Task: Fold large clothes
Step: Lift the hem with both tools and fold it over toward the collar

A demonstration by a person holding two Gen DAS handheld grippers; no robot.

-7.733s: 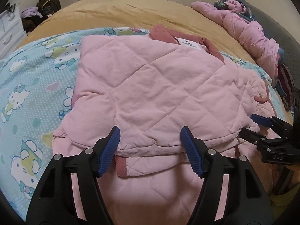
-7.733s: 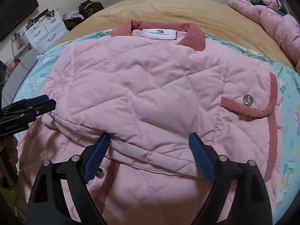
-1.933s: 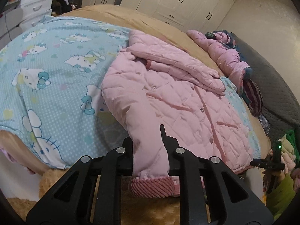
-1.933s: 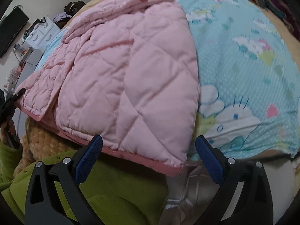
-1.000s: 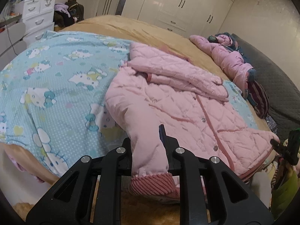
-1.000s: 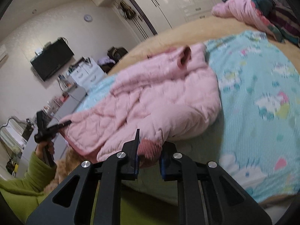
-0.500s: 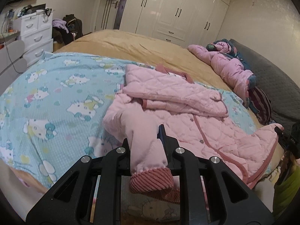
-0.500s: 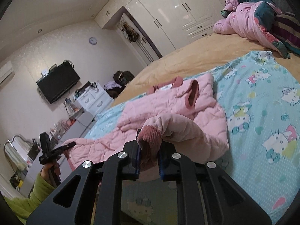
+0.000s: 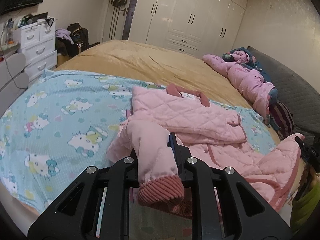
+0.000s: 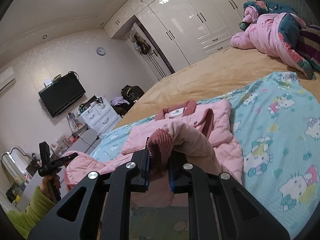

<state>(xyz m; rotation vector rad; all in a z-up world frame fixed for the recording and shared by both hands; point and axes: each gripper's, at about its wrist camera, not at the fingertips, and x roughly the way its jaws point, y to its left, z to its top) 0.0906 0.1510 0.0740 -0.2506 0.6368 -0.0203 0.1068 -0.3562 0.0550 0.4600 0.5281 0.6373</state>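
I have the left gripper (image 9: 156, 156) clamped on one sleeve cuff (image 9: 161, 190) and the right gripper (image 10: 159, 166) clamped on the other cuff (image 10: 160, 140) of the pink quilted jacket (image 9: 186, 114). It lies on the near right of the Hello Kitty blanket (image 9: 60, 108), collar far. Holding both cuffs lifted probably lets me lay the sleeves across the body.

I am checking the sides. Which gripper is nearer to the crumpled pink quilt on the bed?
Right. The right gripper, shut on one cuff, is at the quilt's side of the pink jacket; the left gripper holds the other cuff, farther away.
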